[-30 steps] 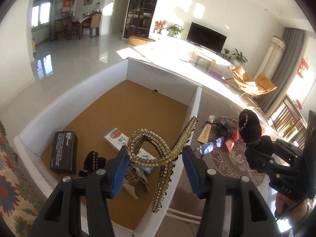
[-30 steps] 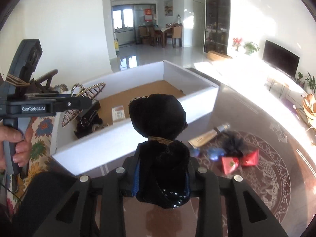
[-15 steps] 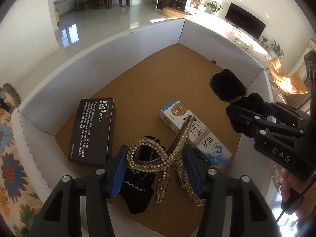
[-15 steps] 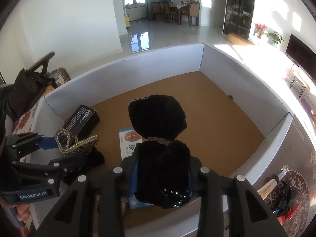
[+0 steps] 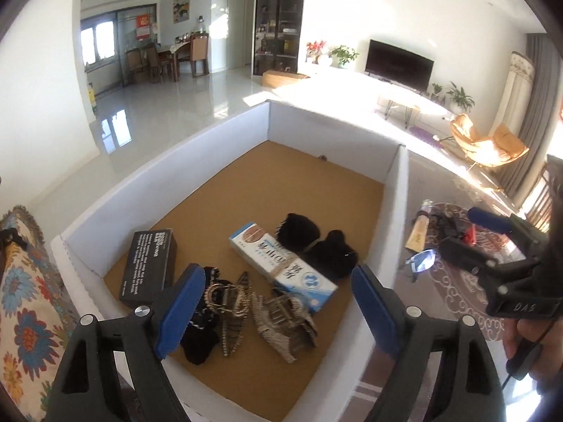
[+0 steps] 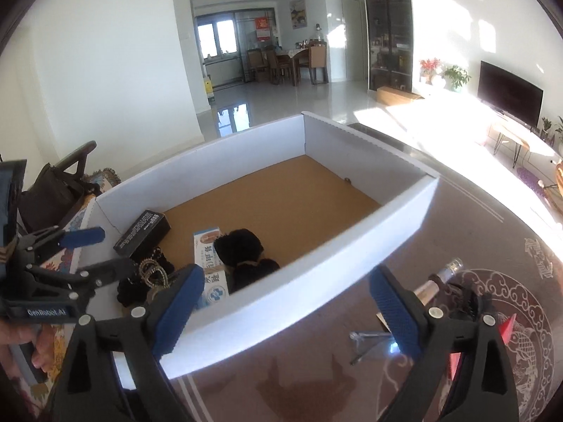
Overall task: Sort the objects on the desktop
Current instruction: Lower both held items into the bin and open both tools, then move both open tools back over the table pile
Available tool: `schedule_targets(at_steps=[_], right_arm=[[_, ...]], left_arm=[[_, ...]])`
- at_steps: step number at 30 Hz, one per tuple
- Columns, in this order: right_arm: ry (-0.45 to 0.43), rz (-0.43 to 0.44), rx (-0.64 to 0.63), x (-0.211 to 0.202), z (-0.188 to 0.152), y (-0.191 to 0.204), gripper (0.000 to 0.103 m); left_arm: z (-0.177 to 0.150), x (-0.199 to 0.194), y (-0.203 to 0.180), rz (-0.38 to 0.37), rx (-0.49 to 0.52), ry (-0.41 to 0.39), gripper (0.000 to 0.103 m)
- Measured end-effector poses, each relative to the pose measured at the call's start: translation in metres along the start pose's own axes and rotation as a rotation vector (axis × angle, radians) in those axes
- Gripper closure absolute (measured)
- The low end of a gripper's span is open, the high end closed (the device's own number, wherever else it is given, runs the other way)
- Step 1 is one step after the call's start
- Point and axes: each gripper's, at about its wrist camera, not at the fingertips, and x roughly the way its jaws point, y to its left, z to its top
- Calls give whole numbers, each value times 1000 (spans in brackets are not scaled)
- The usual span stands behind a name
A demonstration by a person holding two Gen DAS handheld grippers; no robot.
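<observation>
Left wrist: black fuzzy hair tie (image 5: 318,246) pinched mid-length.

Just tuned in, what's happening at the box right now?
A person is sorting desk clutter into the white cardboard box with the brown floor. Both the left hand-held gripper and the right hand-held gripper hang open and empty. The pearl-studded gold hair clip and black fuzzy hair scrunchie lie inside. A tube, glasses and red item wait on the table.

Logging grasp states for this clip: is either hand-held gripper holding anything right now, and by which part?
Nothing is held. The left hand-held gripper and right hand-held gripper are both open and empty; the rhinestone hair clip and black scrunchie lie in the box.
</observation>
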Motion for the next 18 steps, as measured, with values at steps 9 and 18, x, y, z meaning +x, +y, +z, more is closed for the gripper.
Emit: schedule_targets(at_steps=[9,18], right_arm=[[202,-282,147,-65,-163,-104,3],[209,-361,288,-90,-218,-132,3]], left_arm=[[-51,7,-160,-303,269,104,0],[-107,89,-226,-232,403,223,0]])
